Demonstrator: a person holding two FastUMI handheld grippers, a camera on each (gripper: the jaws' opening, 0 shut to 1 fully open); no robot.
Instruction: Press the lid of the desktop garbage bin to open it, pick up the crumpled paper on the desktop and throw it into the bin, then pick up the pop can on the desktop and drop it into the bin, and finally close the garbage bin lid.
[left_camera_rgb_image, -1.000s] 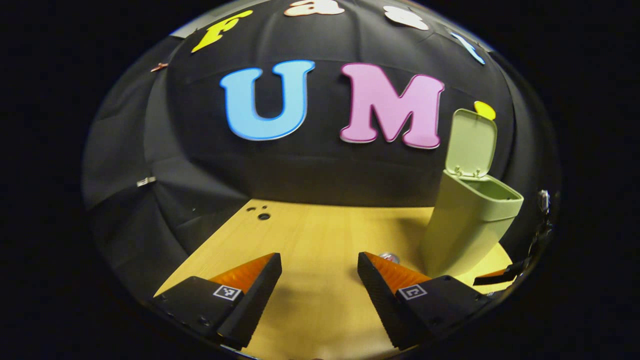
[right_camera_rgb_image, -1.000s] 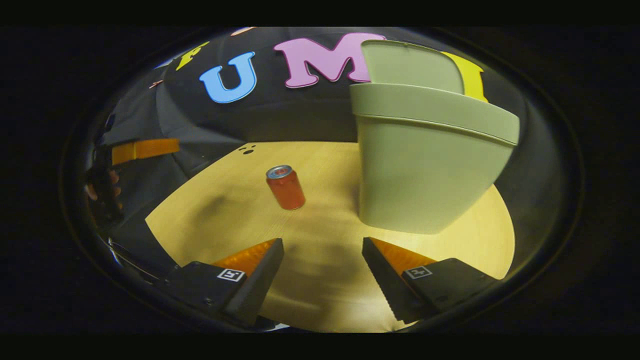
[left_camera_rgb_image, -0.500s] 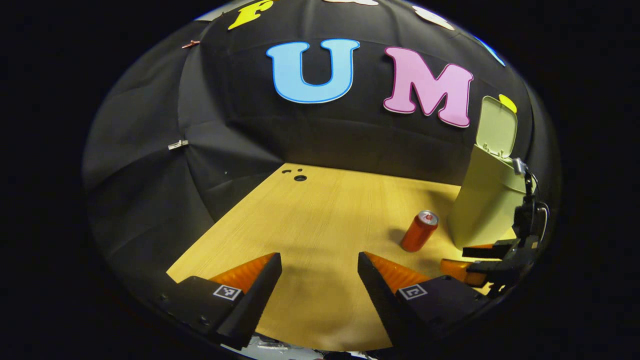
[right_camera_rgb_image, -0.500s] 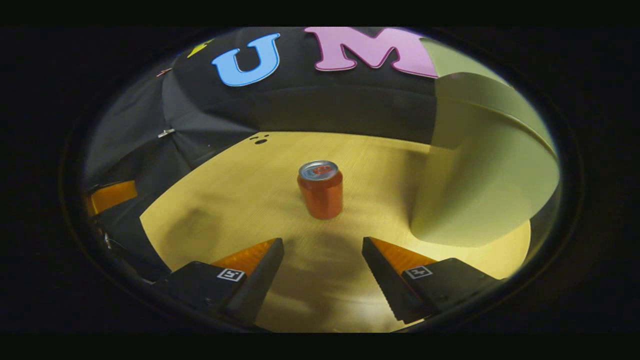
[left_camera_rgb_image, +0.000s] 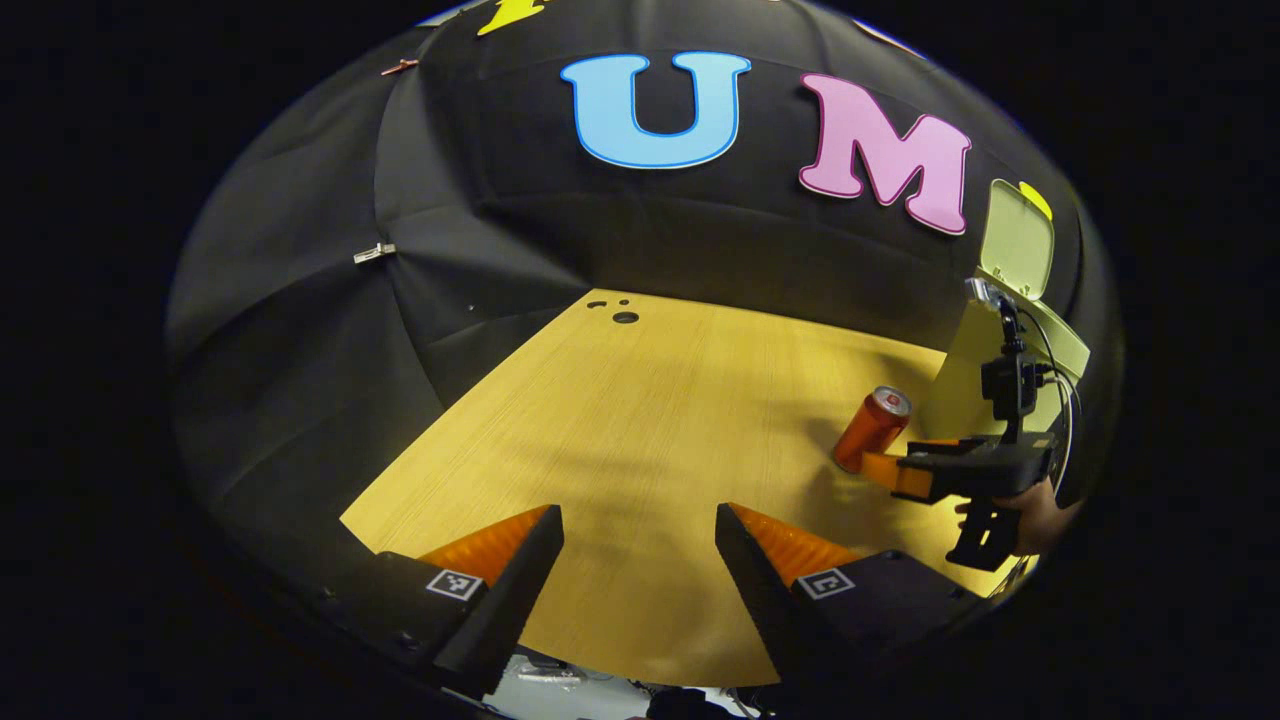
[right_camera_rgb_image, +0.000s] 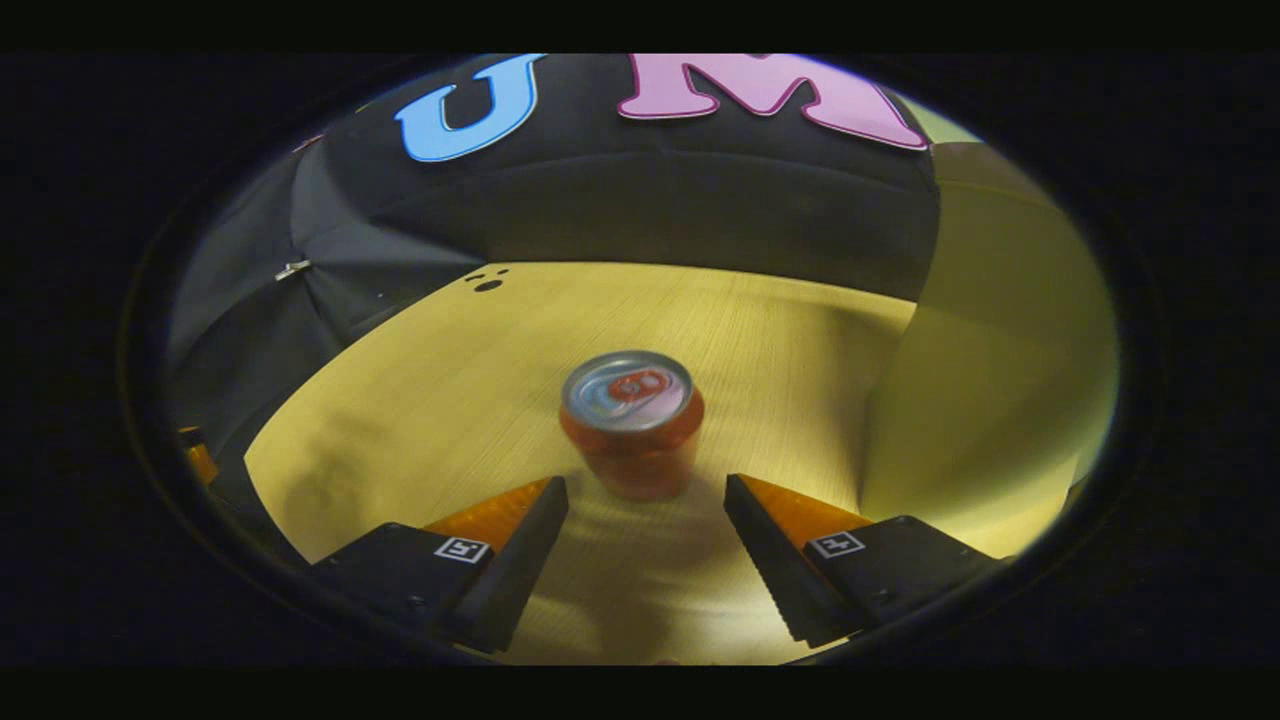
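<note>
The table (left_camera_rgb_image: 640, 420) takes up most of the room in here, pale wood under the black cloth wall (left_camera_rgb_image: 300, 330), with a few small dark holes (left_camera_rgb_image: 622, 314) near its far edge.

Next in size is the bin (right_camera_rgb_image: 1000, 350), pale green, standing at the right side of the table close to the wall. Its lid (left_camera_rgb_image: 1017, 238) is up, tipped back on its hinge, as the left gripper view shows.

The can (right_camera_rgb_image: 633, 420) stands upright on the table just left of the bin, silver top showing. It is apart from the bin, though near it.

The right gripper (right_camera_rgb_image: 645, 490) is held low over the table with its fingers spread wide. The can sits just ahead of the gap between the two tips and touches neither finger. From the left gripper view the same tool (left_camera_rgb_image: 880, 468) reaches in from the right edge, its tip right by the can's base, with a hand (left_camera_rgb_image: 1030, 505) on its handle and a small camera on a stalk above it.

The left gripper (left_camera_rgb_image: 640, 520) hangs back over the near part of the table — fingers wide apart, nothing between them, well away from the can.

A small clip (left_camera_rgb_image: 374, 252) pins the cloth at the left.
</note>
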